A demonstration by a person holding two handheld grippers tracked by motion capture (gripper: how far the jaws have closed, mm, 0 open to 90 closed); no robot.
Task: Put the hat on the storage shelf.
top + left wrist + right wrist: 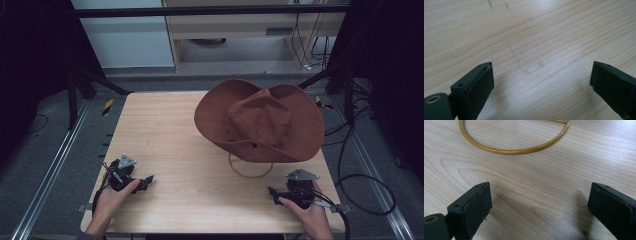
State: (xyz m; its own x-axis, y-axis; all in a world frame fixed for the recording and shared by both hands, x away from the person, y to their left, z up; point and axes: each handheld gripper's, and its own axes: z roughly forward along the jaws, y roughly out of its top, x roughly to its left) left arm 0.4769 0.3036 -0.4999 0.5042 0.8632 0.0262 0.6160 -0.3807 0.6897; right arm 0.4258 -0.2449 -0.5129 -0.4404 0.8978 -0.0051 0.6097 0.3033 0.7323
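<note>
At the near left of the counter (165, 150) we see the left tool (146, 180) held in the left hand (112, 197), jaws spread wide over bare wood, gripping nothing. Right of centre, a brown hat (260, 120) sits raised on a stand with a gold ring base (250, 172). At the near right, the right tool (274, 192) is released too, jaws wide, just short of the ring.
</note>
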